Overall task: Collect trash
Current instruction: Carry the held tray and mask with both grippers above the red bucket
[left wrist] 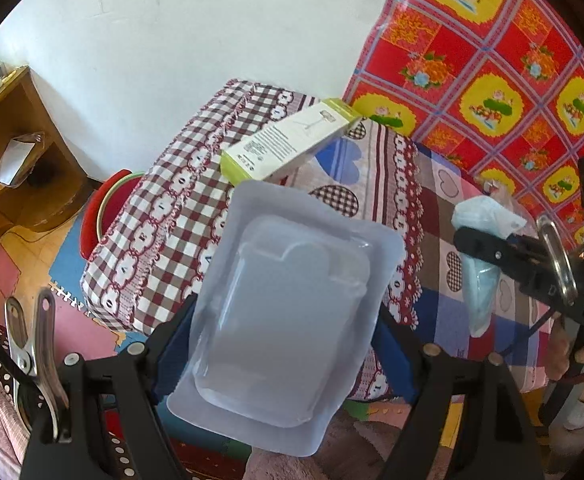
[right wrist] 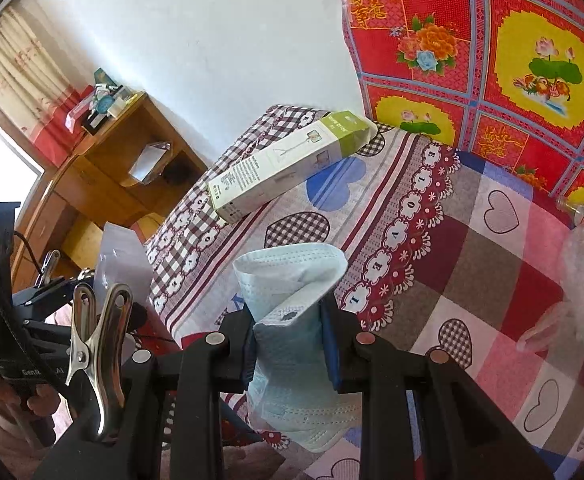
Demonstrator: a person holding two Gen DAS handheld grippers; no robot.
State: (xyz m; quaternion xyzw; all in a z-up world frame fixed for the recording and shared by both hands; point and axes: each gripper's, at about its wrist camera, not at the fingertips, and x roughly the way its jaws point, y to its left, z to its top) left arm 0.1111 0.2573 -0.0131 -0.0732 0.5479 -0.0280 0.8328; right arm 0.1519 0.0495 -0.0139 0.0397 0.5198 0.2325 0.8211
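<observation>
In the left wrist view my left gripper is shut on a clear plastic blister tray; its blue pads press the tray's two long sides. My right gripper is shut on a crumpled light-blue face mask, which also hangs from it at the right edge of the left wrist view as the mask. A long white-and-green cardboard box lies on the heart-patterned cloth, beyond both grippers. Both grippers hover above the cloth's near side.
A red flowered quilt rises behind the cloth at right. A crumpled clear plastic bag lies on the cloth at far right. A wooden desk stands at left, with a red stool and foam floor mats below.
</observation>
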